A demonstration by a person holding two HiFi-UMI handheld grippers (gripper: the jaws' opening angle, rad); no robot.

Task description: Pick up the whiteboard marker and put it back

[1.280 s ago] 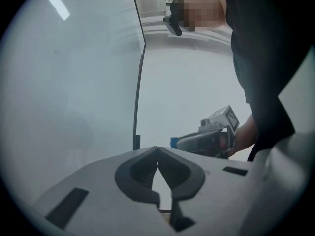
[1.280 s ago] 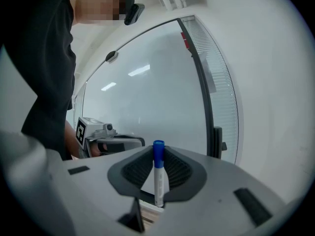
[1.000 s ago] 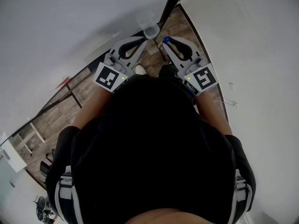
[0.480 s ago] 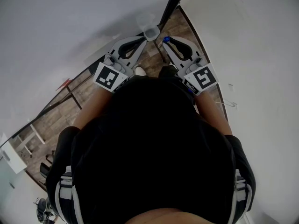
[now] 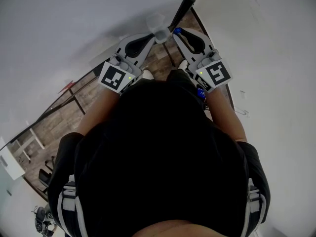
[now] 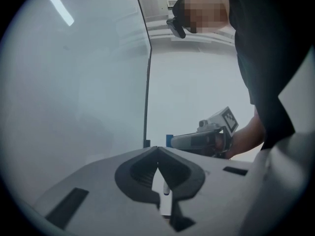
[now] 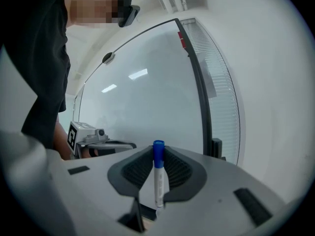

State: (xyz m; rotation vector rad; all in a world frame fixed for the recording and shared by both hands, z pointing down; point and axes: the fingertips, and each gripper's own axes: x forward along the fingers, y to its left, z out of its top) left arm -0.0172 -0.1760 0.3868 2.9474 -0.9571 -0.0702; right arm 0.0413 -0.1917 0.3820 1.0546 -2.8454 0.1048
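A whiteboard marker (image 7: pixel 158 178) with a blue cap (image 5: pixel 177 30) stands upright between the jaws of my right gripper (image 7: pixel 157 154), which is shut on it. In the head view the right gripper (image 5: pixel 176 34) is held out level toward the whiteboard (image 5: pixel 74 23), close to its black frame (image 5: pixel 182 4). My left gripper (image 5: pixel 153 35) is beside it, jaws shut, its tips against a clear plastic cup (image 5: pixel 159 27); whether it grips the cup I cannot tell. The left gripper view shows the right gripper (image 6: pixel 173 140) to its right.
The whiteboard (image 7: pixel 142 97) fills the view ahead, ending at a black frame (image 7: pixel 199 92) next to a white wall (image 5: pixel 266 43). Wood-pattern floor (image 5: pixel 64 117) and the person's shoes (image 5: pixel 147 73) lie below. The person's dark torso hides most of the head view.
The right gripper has moved toward the whiteboard and a little upward with the marker, ending close beside the clear cup. The left gripper has hardly shifted.
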